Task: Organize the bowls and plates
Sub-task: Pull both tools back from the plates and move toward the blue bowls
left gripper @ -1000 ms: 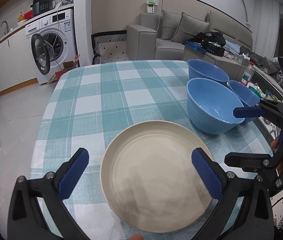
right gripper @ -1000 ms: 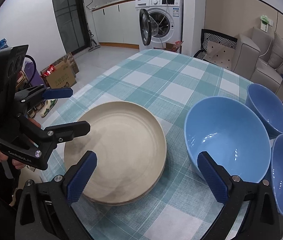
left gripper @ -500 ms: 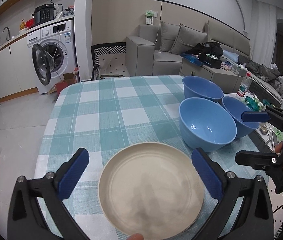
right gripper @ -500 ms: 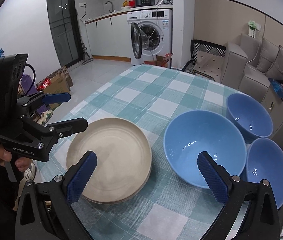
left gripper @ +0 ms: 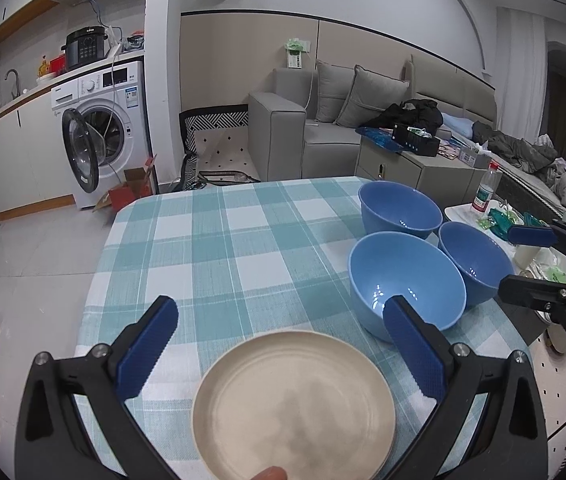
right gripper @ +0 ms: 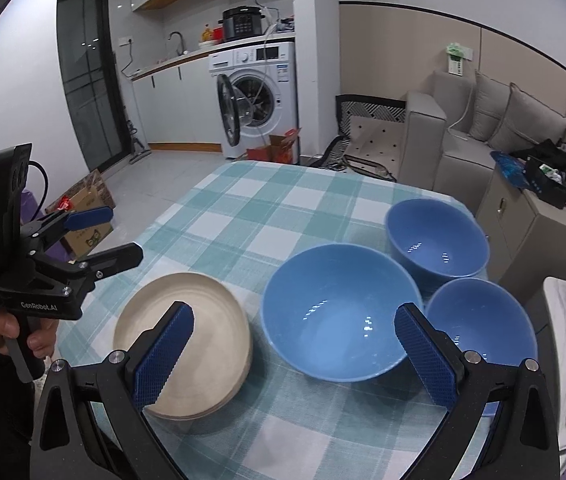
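A stack of cream plates lies at the near edge of the checked table. My left gripper hangs open above its far rim, touching nothing. To the right stand three blue bowls: a large one, a far one and a small one. In the right wrist view my right gripper is open and empty above the near side of the large bowl, with the plates at its left and the small bowl at its right. A hand holds the left gripper.
The far half of the checked cloth carries nothing. A washing machine with its door open and a grey sofa stand beyond. A low side table with a bottle sits right of the bowls. Cardboard boxes lie on the floor.
Both grippers have drawn back and risen from the table, so plates and bowls look smaller and farther. Both stay open and nothing was picked up.
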Demonstrator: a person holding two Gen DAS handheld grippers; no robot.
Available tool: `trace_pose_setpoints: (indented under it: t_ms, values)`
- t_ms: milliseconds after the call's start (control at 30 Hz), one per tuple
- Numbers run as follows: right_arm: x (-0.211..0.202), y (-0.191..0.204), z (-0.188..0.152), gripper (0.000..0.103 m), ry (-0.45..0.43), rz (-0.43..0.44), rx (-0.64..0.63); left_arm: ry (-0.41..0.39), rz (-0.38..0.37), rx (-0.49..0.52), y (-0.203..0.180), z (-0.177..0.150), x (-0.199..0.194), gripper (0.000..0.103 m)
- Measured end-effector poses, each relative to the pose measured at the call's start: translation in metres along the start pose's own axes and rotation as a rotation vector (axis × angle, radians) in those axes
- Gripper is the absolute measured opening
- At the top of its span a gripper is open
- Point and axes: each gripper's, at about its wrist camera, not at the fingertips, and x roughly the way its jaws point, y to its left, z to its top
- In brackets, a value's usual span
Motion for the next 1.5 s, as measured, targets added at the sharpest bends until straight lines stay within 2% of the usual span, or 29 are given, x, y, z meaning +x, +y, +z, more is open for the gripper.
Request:
trace_pose_setpoints:
  t_ms: [200, 533, 1067, 1267, 1500]
  values:
    - [-0.009, -0.013, 0.005, 0.102, -0.016, -0.046, 0.023, -0.011, -0.013, 0.006, -0.006, 0.007, 0.007, 0.103]
    - [-0.011, -0.035, 0.009, 0.102, -0.028, -0.071, 0.066, -0.018, -0.021, 0.005, -0.014, 0.017, 0.019, 0.103]
    - [-0.030, -0.082, 0.013, 0.102, -0.072, -0.124, 0.129, 0.008, -0.050, 0.040, -0.047, 0.044, 0.044, 0.103]
    - [-0.039, -0.105, 0.013, 0.102, -0.076, -0.113, 0.166, 0.026, -0.066, 0.048, -0.058, 0.053, 0.061, 0.103]
    - [-0.042, -0.125, 0.015, 0.102, -0.070, -0.141, 0.186, 0.041, -0.081, 0.045, -0.066, 0.064, 0.077, 0.103]
